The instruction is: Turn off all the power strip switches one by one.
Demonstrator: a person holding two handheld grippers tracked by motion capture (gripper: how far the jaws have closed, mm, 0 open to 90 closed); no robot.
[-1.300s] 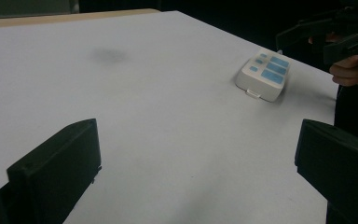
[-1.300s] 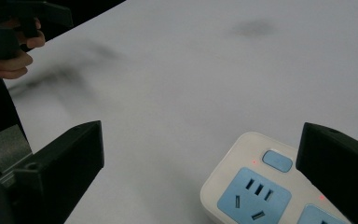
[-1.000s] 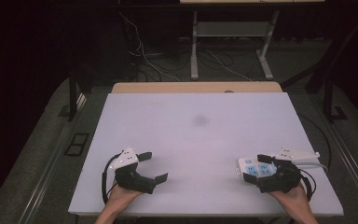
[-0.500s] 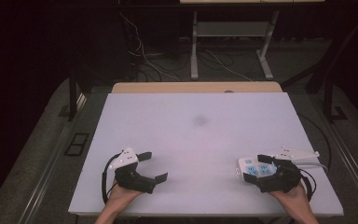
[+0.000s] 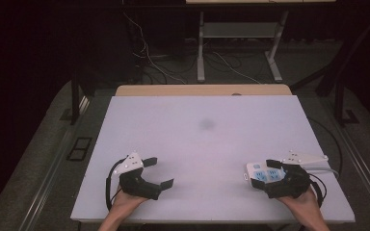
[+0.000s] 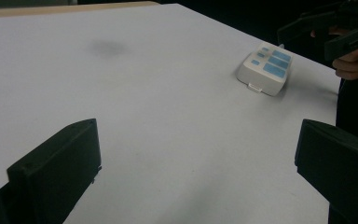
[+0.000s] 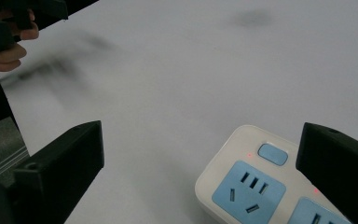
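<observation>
One power strip, two grippers, one white table, one smudge.

The counter had a pale, matte top with a faint dark smudge past its middle. A strip of light wood ran along its far edge. Behind it, loose cables lay on the dark floor near the legs of a metal frame. A small black floor plate sat left of the counter.
</observation>
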